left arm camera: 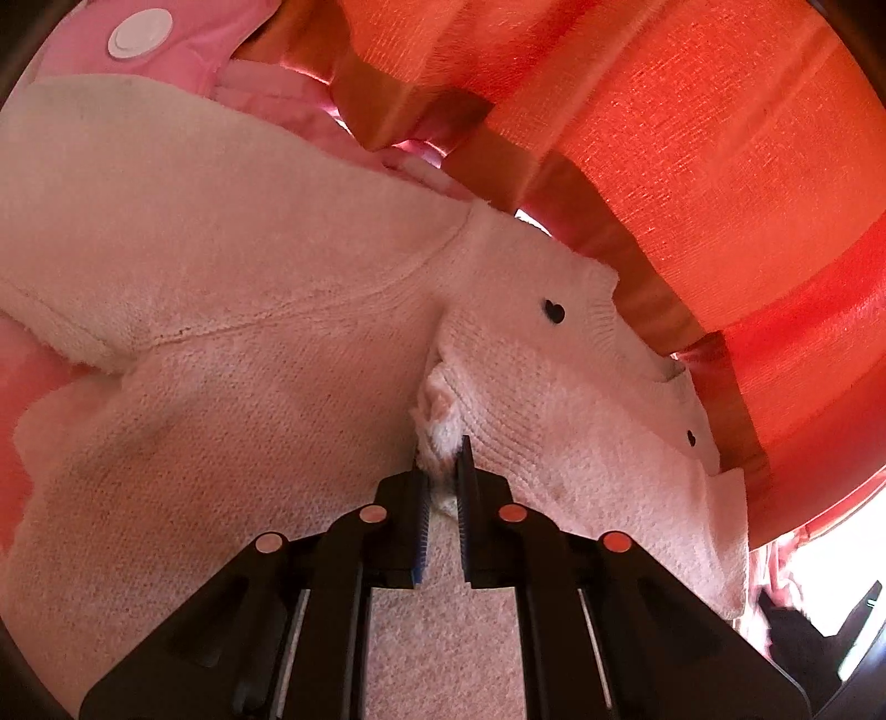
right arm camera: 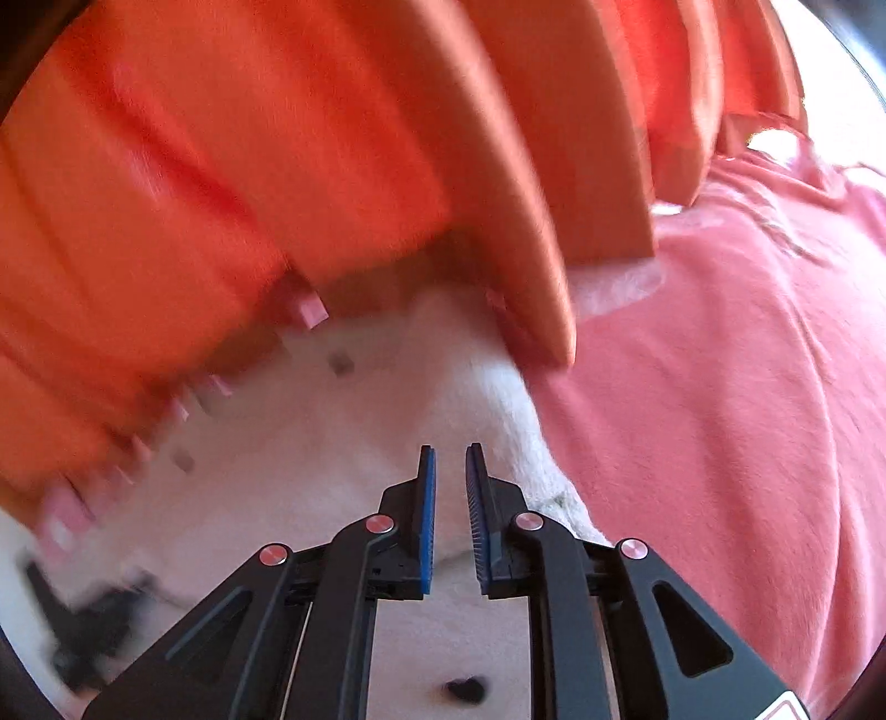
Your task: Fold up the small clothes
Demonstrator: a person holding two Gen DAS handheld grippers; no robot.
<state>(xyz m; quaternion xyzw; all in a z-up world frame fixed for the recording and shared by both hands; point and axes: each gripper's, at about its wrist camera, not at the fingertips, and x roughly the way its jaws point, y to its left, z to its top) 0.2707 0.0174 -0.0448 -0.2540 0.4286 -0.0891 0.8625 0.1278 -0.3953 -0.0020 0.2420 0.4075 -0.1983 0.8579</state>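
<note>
Orange striped fabric [left arm camera: 692,138] fills the background behind our work. Our left claw [left arm camera: 443,476] is pinched tight on a bunched fold of the cream knit garment [left arm camera: 221,277], which lies spread beneath it. Our right claw [right arm camera: 449,471] stands narrowly parted above the same garment [right arm camera: 310,443], gripping nothing. We note a coral garment [right arm camera: 720,387] alongside, and pink clothing [left arm camera: 183,50] beyond.

An orange striped cloth [left arm camera: 692,166] with darker bands was seen as the surface that carried everything; whether a table or a bed lay under it could not be told. On it a cream knitted garment [left arm camera: 249,343] with small black hearts was spread, just beside a pink garment [right arm camera: 720,360] and pink fabric [left arm camera: 183,50] bearing a white button.
</note>
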